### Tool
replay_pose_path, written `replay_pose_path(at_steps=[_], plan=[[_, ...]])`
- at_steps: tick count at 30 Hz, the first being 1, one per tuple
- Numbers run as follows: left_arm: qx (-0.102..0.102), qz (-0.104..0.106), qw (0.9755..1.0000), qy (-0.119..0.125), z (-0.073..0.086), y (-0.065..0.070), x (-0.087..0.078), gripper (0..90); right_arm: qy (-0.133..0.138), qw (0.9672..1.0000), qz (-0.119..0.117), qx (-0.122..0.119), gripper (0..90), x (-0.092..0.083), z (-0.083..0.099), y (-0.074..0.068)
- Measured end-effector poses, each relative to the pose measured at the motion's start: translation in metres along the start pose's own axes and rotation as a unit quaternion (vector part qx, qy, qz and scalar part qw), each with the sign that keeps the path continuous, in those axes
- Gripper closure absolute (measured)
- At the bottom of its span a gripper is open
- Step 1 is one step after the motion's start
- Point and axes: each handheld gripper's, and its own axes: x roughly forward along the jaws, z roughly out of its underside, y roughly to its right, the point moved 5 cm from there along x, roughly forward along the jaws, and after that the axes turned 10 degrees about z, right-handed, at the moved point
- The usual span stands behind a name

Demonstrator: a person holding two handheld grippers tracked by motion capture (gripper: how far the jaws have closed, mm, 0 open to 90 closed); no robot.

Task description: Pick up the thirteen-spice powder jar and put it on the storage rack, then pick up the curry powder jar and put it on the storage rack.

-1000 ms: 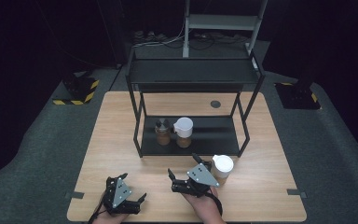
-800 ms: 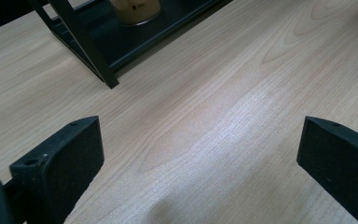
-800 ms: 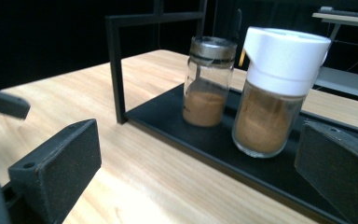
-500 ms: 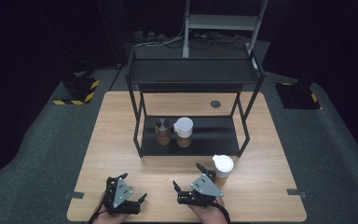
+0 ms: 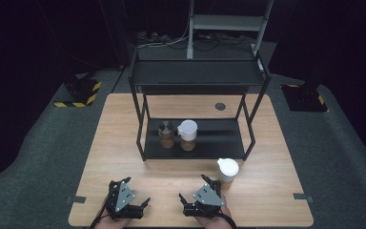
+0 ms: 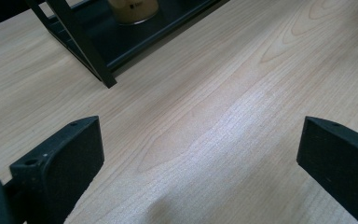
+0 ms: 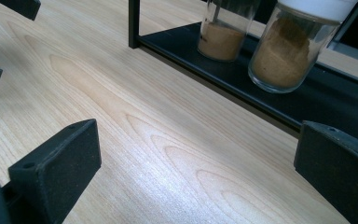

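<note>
Both claws are wide open and hold nothing: the left gripper (image 5: 132, 199) and the right gripper (image 5: 201, 196) sit at the near edge of the table (image 5: 124, 143), and the white-lid jar (image 5: 228, 171) stands alone just right of the right gripper, in front of the black shelf (image 5: 219, 138). If the right gripper swings over too fast, I think it could knock that jar down. The right gripper view shows brown powder in two shelf jars (image 7: 286, 46); the high view shows the jar standing alone.
</note>
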Motion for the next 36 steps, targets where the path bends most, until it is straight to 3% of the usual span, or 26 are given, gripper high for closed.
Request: replay_pose_path(at_steps=[9,17,27,36], plan=[[0.011,0.001,0.9999,-0.009,-0.0019,0.0014,0.0015,1.0,-0.018,0.9994,-0.005,-0.03,0.0,0.0018,-0.0055,-0.0045],[0.016,0.002,0.9998,-0.014,-0.0028,0.0027,0.0024,1.0,-0.025,0.9994,-0.009,-0.022,0.0,0.003,-0.0066,-0.0026],[0.034,0.0,0.9992,-0.019,-0.0038,0.0058,0.0033,1.0,-0.024,0.9986,-0.021,-0.043,0.1,0.0027,-0.0074,-0.0039],[0.028,0.008,0.9994,-0.017,-0.0035,0.0028,0.0027,1.0,-0.013,0.9983,-0.03,-0.049,0.0,0.0024,-0.0056,-0.0027]])
